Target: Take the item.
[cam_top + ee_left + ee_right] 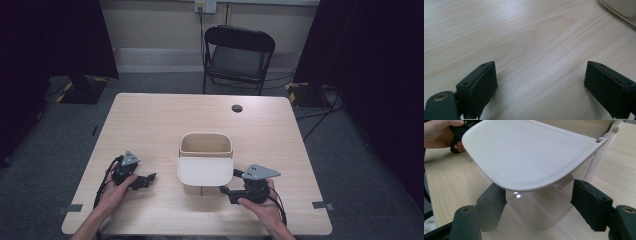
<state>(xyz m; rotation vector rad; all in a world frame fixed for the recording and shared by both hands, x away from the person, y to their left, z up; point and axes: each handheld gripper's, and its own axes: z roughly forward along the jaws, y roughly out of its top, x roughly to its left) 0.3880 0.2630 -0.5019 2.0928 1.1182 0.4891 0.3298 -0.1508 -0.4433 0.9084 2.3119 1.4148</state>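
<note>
Hovering my right tool (537,202) low beside the beige bin (205,145), I had its jaws spread wide just under the edge of the bin's open lid (529,152), probably to catch and swing it. The left tool (540,85) rested wide and empty on the tabletop (150,120), well left of the bin. The bin looked empty inside.

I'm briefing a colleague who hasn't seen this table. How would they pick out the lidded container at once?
Start from the light wooden table in front of the black folding chair. Near its middle, between the two hand-held grippers, stands a cream bin open at the top. Its flat, rounded lid juts toward the person, and it is the only pale thing standing on the table.
</note>
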